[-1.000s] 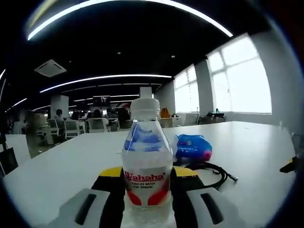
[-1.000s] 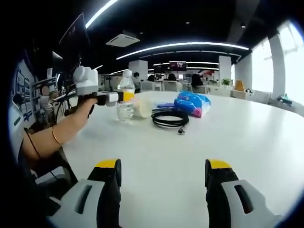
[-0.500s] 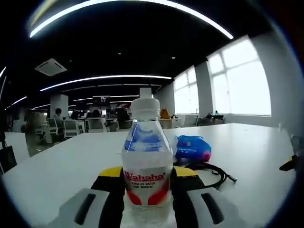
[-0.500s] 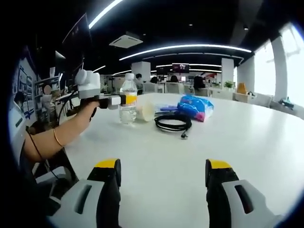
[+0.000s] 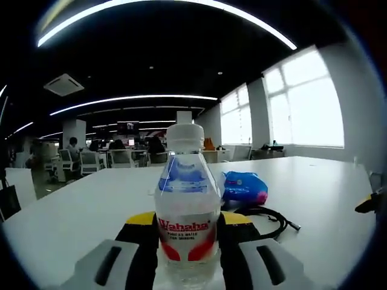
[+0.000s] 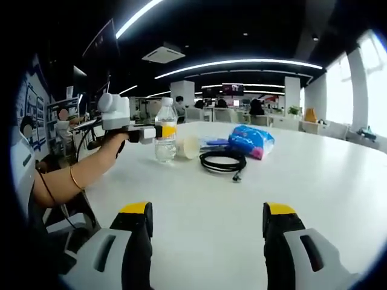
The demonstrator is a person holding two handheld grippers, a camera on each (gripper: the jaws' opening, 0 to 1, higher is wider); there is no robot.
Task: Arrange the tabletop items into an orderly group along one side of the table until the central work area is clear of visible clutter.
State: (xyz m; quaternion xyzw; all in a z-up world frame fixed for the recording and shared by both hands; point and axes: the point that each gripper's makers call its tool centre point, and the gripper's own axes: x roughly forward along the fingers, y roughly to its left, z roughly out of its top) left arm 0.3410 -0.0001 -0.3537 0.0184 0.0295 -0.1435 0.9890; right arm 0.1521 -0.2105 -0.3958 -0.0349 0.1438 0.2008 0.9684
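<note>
Office table (image 6: 254,205) | left tongs (image 5: 187,232) grip upright water bottle (image 5: 187,211) | right tongs (image 6: 205,232) open, empty | cable (image 6: 222,162), blue packet (image 6: 253,140) just right of bottle

My right gripper (image 6: 205,238) has grey jaws with black inner pads and yellow tips at the frame's bottom, the left gripper (image 6: 158,131) at mid-left is white-bodied and yellow-tipped, and a thin bracelet (image 6: 74,179) rings my wrist.
</note>
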